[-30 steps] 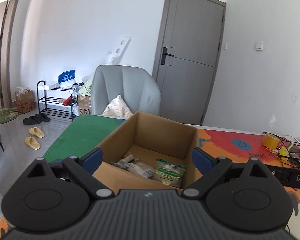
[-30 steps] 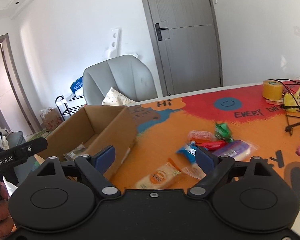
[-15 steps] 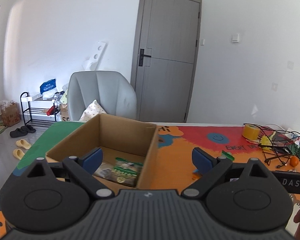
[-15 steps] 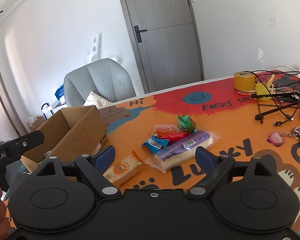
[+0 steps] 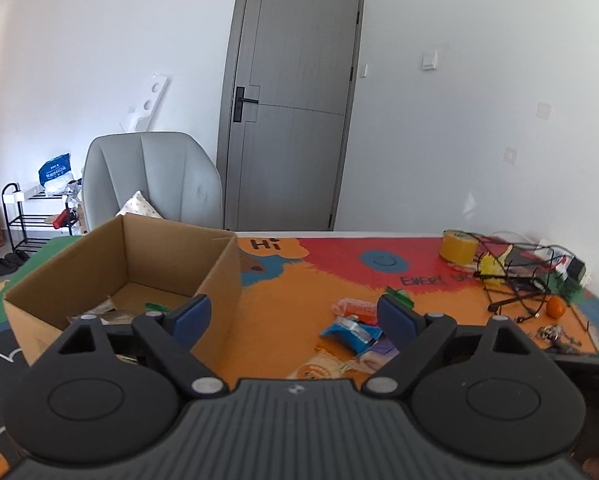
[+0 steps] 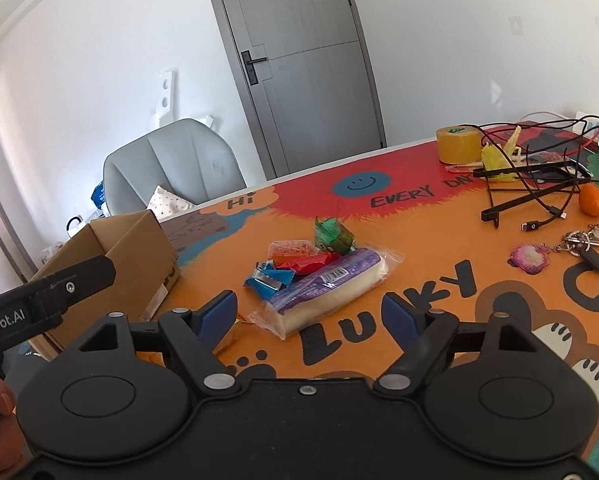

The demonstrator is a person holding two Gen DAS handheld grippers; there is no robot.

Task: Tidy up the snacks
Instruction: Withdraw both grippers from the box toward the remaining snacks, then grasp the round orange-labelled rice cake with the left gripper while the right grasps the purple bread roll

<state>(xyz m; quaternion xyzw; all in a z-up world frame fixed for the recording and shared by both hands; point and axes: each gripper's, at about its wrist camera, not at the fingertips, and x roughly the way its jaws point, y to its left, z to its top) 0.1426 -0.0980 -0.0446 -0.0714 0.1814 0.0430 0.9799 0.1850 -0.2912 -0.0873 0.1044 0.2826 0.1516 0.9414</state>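
A: Cardboard box point(image 5: 119, 276) has slid left in the left wrist view; left claw point(image 5: 287, 314) empty, jaws just narrowed slightly, now over the snack pile point(image 5: 355, 332).

B: Right wrist view: right claw point(image 6: 311, 316) wide, also closing, nothing between. Purple packet point(image 6: 331, 280) just ahead. Cables point(image 6: 539, 192), keys point(image 6: 583, 240) well apart on the surface point(image 6: 419, 240).

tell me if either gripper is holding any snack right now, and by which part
Nothing is held. The left gripper and right gripper are both open with nothing between the jaws, which have just been closing a little. The snacks lie on the table.
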